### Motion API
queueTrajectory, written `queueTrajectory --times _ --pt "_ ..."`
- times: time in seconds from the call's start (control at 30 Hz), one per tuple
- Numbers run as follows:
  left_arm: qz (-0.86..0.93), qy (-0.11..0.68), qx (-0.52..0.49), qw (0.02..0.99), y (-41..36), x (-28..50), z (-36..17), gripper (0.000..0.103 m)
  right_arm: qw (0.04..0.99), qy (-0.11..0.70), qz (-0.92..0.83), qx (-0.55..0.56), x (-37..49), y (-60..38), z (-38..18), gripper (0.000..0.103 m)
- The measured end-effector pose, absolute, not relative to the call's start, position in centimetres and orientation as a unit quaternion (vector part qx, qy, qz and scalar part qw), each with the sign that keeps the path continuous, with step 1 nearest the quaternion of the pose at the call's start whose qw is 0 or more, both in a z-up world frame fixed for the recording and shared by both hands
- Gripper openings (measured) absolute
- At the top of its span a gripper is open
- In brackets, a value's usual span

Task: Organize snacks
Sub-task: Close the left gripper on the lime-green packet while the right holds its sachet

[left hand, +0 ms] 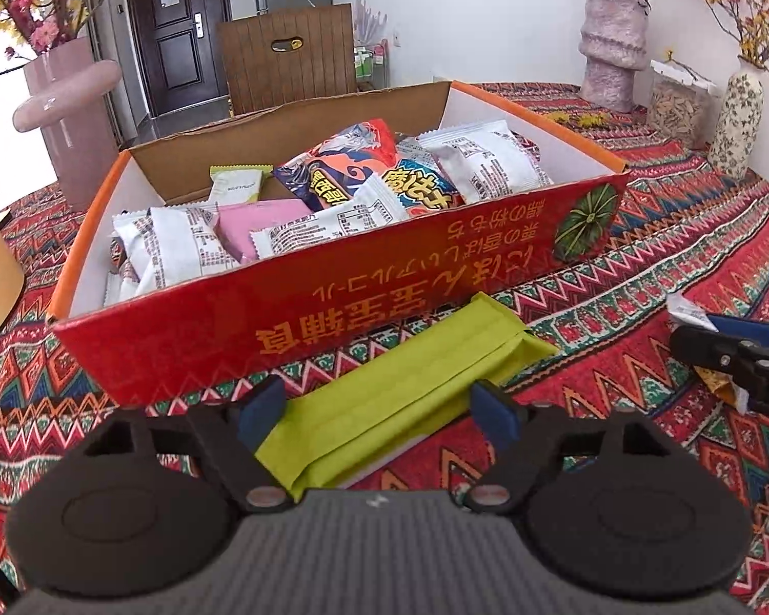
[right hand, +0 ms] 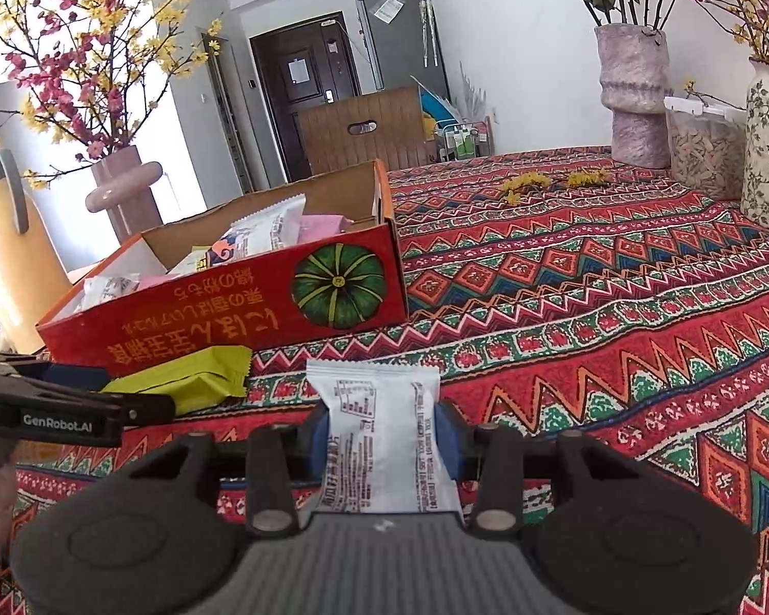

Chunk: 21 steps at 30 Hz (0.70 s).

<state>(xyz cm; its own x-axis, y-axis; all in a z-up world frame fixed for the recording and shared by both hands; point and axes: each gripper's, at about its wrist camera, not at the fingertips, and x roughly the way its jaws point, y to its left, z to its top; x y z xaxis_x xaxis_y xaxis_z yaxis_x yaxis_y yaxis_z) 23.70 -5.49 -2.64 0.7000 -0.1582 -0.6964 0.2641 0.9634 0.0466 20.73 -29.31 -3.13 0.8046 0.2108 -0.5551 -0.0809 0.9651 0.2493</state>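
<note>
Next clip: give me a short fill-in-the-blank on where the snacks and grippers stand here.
1. The right gripper is shut on a ____ snack packet.
2. The yellow-green packet lies on the tablecloth in front of the ____ box.
3. The left gripper straddles the near end of the yellow-green packet, its pads not yet ____ it.

Missing words: white; red; pressing

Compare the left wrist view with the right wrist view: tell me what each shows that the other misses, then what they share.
Left wrist only: the left gripper from behind, fingers astride the green packet, and the box's packed snacks from above.
Right wrist only: the right gripper shut on a white snack packet; scattered yellow blossoms.
Both: the red box, green packet, patterned tablecloth, vases, door.
</note>
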Motion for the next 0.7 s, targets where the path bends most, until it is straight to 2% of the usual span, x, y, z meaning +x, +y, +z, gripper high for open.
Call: queueTrajectory --times 0.07,0.17,0.3,0.47,0.53,0.6,0.7 --pt "-0.119 0.370 0.069 0.919 -5.5 22.8 -2.2 0.061 0.944 0.301 0.081 0.108 20.6 -29.3 -3.1 0.041" --pt "-0.130 0.367 0.077 0.918 -6.2 21.4 -1.9 0.048 0.944 0.299 0.085 0.109 20.6 -29.3 -3.1 0.041" --pt "-0.136 0.357 0.094 0.919 -7.7 20.8 -1.6 0.046 0.945 0.297 0.088 0.108 20.5 -29.2 -3.1 0.041" --pt "-0.142 0.343 0.119 0.921 -10.2 21.9 -2.0 0.071 0.945 0.295 0.088 0.106 20.3 -29.1 -3.1 0.041" --pt "-0.140 0.346 0.129 0.919 -10.8 22.5 -2.5 0.072 0.946 0.295 0.088 0.105 20.2 -29.1 -3.1 0.041" --pt "-0.142 0.359 0.127 0.914 -10.8 23.1 -3.2 0.063 0.945 0.295 0.089 0.105 20.3 -29.1 -3.1 0.041" --pt "-0.151 0.360 0.108 0.914 -10.2 22.9 -3.2 0.056 0.945 0.297 0.090 0.104 20.3 -29.1 -3.1 0.041"
